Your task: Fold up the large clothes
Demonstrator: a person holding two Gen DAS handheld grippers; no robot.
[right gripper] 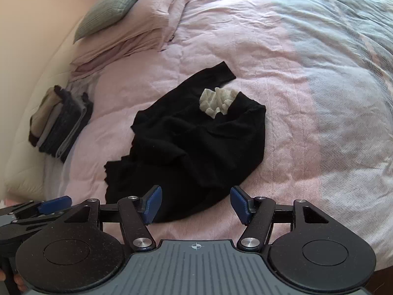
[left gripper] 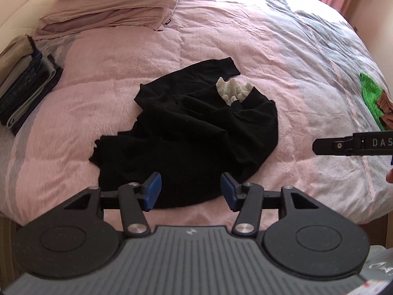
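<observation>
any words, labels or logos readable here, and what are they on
"DAS": white letters on the right tongs, cut off by the left wrist view's right edge, so the word may run on.
Small dark tag on the folded pink bedding: has light lettering, too small to read.
Small light marks on the grey bodies behind both tongs: symbols, no words.
Black garment: no text visible.

left tool (left gripper: 191,191): black arms | blue pads (left gripper: 153,191) | silver screws

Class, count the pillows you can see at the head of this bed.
2: a grey-green pillow lying on top of a flatter pink pillow, both at the bed's head. Others may be hidden beyond the frame.
</observation>
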